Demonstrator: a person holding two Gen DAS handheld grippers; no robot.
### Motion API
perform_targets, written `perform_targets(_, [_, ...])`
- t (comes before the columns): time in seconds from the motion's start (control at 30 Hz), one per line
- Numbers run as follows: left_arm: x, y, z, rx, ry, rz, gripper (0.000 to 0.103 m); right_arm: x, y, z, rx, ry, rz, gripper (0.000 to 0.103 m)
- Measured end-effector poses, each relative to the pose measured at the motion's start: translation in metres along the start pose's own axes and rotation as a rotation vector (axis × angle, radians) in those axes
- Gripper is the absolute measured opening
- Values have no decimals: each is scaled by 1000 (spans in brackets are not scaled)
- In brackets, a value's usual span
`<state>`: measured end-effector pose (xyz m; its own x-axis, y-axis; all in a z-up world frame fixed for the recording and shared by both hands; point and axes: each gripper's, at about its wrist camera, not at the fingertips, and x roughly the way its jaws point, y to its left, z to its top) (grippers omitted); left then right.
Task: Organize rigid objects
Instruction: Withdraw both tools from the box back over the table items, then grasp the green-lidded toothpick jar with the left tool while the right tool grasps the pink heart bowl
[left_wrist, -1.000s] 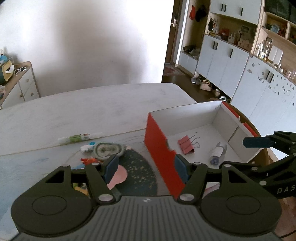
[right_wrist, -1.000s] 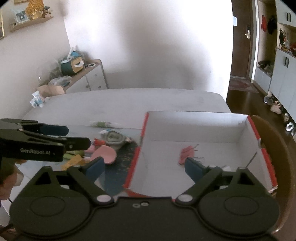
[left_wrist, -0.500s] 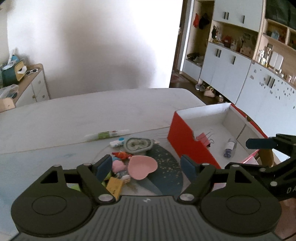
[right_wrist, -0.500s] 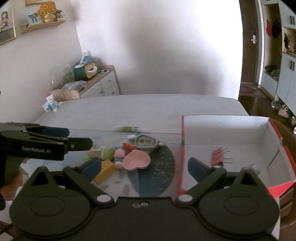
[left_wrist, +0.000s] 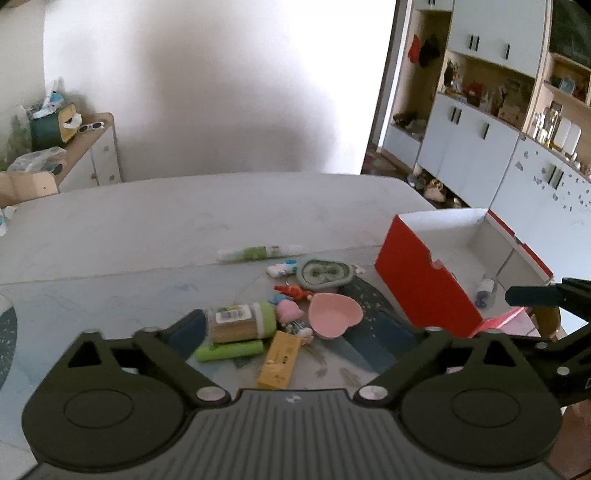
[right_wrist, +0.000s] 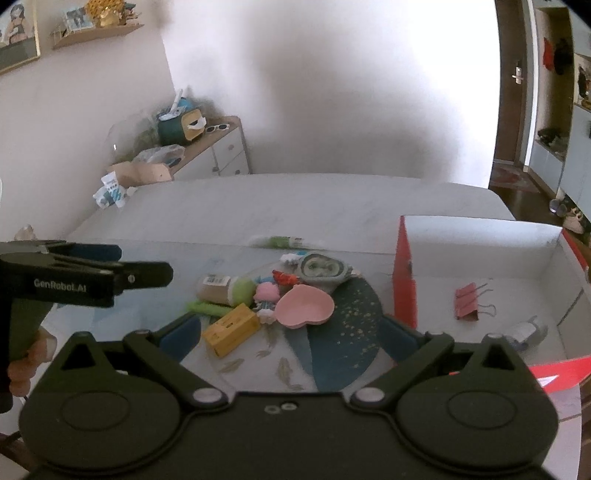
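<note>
Now I hover both the left gripper (left_wrist: 295, 334) and the right gripper (right_wrist: 290, 330), fingers spread and empty, above the clutter beside the red box (right_wrist: 404, 280), so next I need to drop onto the pink heart dish (right_wrist: 304, 306) and pinch it.

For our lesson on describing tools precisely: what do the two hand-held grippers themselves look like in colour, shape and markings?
Both are matte black plastic. The left hand-held gripper has two round pivot discs, silver screws, angled linkage arms, a ribbed grey body and blue finger pads. The right hand-held gripper is built alike with blue pads. White lettering "GenRobot.AI" marks the left one's side in the right wrist view.
</note>
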<state>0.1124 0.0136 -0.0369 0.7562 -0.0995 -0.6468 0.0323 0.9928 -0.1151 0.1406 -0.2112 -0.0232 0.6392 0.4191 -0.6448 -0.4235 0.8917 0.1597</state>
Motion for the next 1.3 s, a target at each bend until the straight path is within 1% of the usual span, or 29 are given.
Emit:
perform_targets(0.1, [2, 8, -4, -16, -28, 7, 103, 9, 4, 0, -20, 8, 5, 102])
perform_targets(0.23, [8, 14, -7, -13, -32, 29, 103, 24, 6, 0, -36, 25, 12, 102])
perform_targets(0.3, [14, 17, -7, -20, -16, 44, 103, 33, 7, 0, -46, 28, 10, 102])
perform_targets(0.43, [31, 25, -8, -67, 5, 48, 103, 54, 8, 1, -84, 44, 5, 102])
perform_targets(0.53, [46, 29, -9, -83, 18, 67, 103, 72, 3, 1, -97, 61, -9, 102])
perform_targets(0.67, [66, 38, -10, -138, 42, 76, 103, 95, -5, 0, -110, 82, -22, 102])
perform_targets(0.77, [80, 39, -11, -130, 55, 108, 103, 111, -8, -1, -135, 98, -24, 101])
perform_targets(0.97, [108, 38, -13, -109, 86, 127, 103, 136, -11, -4, -157, 129, -13, 98])
perform_targets(1.13, [128, 33, -15, -65, 102, 157, 103, 153, -14, -4, -171, 148, -16, 95])
perform_targets(1.3, [148, 35, -16, -64, 139, 159, 103, 163, -16, -5, -181, 163, -10, 92])
